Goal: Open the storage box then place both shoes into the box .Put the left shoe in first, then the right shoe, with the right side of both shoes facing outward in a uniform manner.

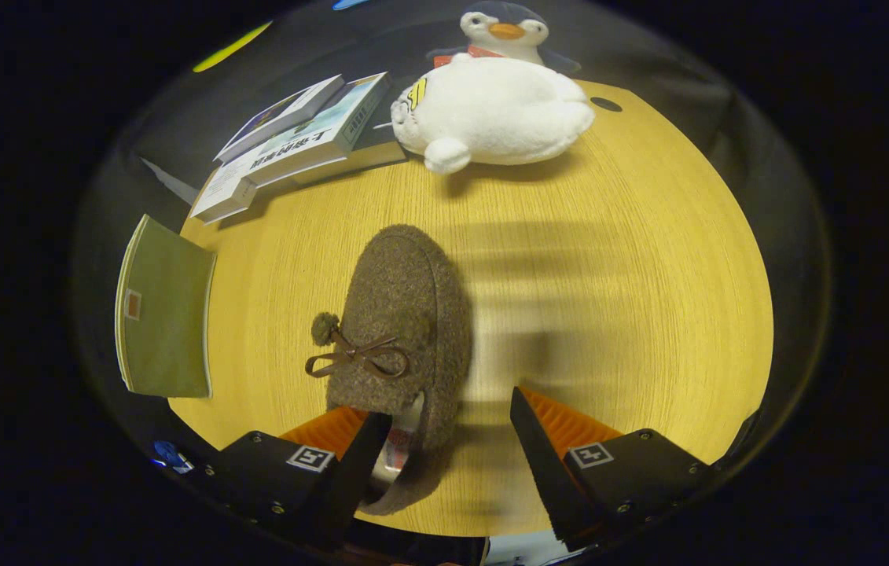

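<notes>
Now the gripper [444, 448] hangs over one shoe [401, 338] on the table [609, 314], jaws spread wide and holding nothing.

Nearest, the shoe's heel end lies between the fingers, close against the left one, with a wide gap to the right one; I judge the spread is meant to straddle the heel for a grasp. From there the shoe's long axis runs away from the gripper, toe pointing toward the penguin [495, 110], bow [358, 358] and pompom on its upper. It rests sole down. Left of the shoe lies a green booklet [165, 314]. Beyond the toe, books [295, 145] are stacked left of the penguin at the table's far edge. Which shoe this is, I cannot tell.
</notes>
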{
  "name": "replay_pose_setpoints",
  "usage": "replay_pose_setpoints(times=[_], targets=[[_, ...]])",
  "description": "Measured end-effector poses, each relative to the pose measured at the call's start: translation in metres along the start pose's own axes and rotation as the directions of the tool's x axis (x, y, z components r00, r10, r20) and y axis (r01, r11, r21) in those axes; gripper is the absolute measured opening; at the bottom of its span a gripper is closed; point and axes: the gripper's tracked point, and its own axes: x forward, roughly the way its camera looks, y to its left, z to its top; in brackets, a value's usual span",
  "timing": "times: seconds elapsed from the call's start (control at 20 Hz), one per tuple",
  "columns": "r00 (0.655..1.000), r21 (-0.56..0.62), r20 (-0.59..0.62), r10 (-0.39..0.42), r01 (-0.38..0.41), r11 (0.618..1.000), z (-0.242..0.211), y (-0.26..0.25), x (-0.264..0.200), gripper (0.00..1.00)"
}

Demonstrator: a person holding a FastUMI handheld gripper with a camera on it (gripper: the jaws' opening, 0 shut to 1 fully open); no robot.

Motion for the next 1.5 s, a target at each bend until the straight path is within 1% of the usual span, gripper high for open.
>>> replay_pose_setpoints(times=[0.05, 0.1, 0.15, 0.2, 0.25, 0.3, 0.4, 0.45, 0.7, 1.15, 1.5], targets=[[1.0, -0.008, -0.014, -0.002, 0.002, 1.0, 0.0, 0.0, 0.004, 0.88], [1.0, -0.024, -0.02, -0.008, 0.008, 1.0, 0.0, -0.001, 0.008, 0.82], [1.0, -0.036, -0.017, 0.002, -0.002, 0.999, 0.002, 0.001, 0.009, 0.74], [1.0, -0.024, -0.017, 0.019, -0.02, 1.0, 0.003, 0.005, 0.01, 0.51], [1.0, -0.013, -0.016, -0.011, 0.011, 1.0, 0.003, 0.0, 0.009, 0.28], [1.0, -0.006, -0.017, -0.012, 0.011, 1.0, 0.003, 0.001, 0.008, 0.06], [0.999, -0.017, -0.033, 0.002, -0.003, 1.0, 0.001, 0.003, 0.004, 0.04], [0.999, -0.01, -0.027, 0.017, -0.018, 1.0, 0.003, 0.008, 0.002, 0.0], [0.997, -0.012, 0.008, 0.072, -0.072, 0.997, 0.017, 0.035, -0.025, 0.0], [0.986, -0.105, 0.064, 0.157, -0.15, 0.983, 0.049, 0.096, -0.079, 0.0], [0.979, -0.204, 0.082, 0.189, -0.169, 0.964, 0.071, 0.152, -0.113, 0.0]])
